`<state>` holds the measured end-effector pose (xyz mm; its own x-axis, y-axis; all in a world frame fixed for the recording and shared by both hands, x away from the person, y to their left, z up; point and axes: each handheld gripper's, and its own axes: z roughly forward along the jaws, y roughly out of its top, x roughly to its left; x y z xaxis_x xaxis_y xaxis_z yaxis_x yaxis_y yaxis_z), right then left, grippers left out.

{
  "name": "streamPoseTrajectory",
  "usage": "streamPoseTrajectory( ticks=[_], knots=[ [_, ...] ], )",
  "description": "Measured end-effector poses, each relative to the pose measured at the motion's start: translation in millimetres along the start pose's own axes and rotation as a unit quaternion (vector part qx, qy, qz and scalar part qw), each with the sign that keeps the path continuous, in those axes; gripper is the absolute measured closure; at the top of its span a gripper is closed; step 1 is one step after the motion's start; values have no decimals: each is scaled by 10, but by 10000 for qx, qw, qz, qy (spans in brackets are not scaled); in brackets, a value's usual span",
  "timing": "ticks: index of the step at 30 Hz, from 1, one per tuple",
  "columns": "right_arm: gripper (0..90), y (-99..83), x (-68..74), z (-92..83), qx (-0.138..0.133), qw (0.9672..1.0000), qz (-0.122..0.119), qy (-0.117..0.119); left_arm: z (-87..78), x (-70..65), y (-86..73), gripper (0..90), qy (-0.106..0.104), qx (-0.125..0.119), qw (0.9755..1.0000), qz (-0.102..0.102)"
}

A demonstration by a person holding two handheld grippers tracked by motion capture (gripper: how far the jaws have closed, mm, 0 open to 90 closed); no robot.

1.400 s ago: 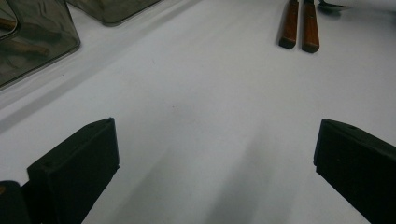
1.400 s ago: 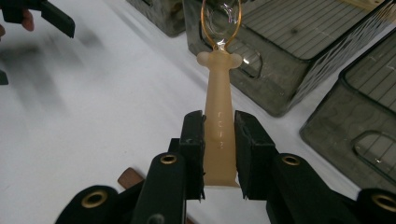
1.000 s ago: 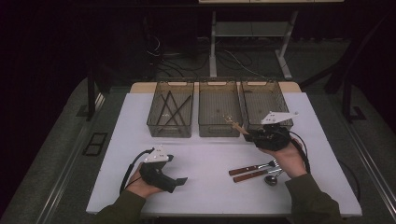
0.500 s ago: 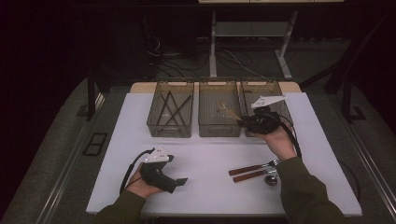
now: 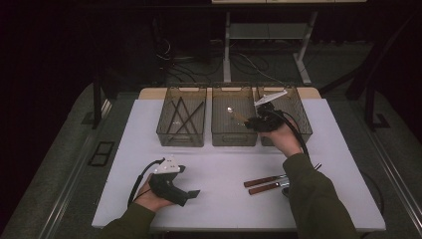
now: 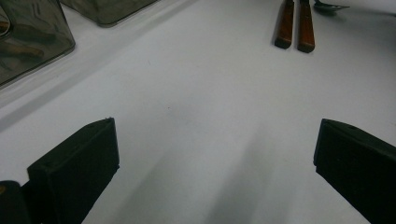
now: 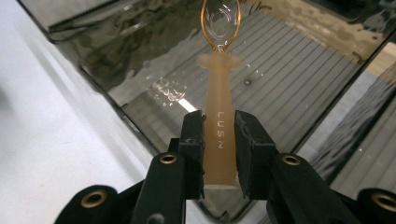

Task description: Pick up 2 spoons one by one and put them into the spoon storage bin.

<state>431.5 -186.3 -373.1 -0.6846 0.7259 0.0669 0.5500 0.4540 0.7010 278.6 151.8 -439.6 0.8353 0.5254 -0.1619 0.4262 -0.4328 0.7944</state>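
**Spoon held over the middle bin**

My right gripper (image 7: 219,135) pinches the pale handle of a spoon (image 7: 219,93), jaws narrow around it, its bowl hanging above the middle bin (image 5: 234,139) at 12 o'clock on the table (image 5: 219,169). My left gripper (image 5: 191,193) rests at 7 o'clock, jaws wide with nothing between them. 2 brown-handled utensils (image 5: 263,184) lie at 5 o'clock.
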Motion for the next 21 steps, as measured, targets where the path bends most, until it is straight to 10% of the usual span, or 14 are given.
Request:
streamPoseTrajectory(
  ticks=[14, 21],
  knots=[
    [730, 27, -27, 253, 414, 9990, 24, -135, 3, -4, 1, 0, -16, 5, 10000, 20],
    [548, 36, -43, 180, 191, 9996, 184, -44, 6, -5, 0, 0, -9, 12, 10000, 35]
  ],
)
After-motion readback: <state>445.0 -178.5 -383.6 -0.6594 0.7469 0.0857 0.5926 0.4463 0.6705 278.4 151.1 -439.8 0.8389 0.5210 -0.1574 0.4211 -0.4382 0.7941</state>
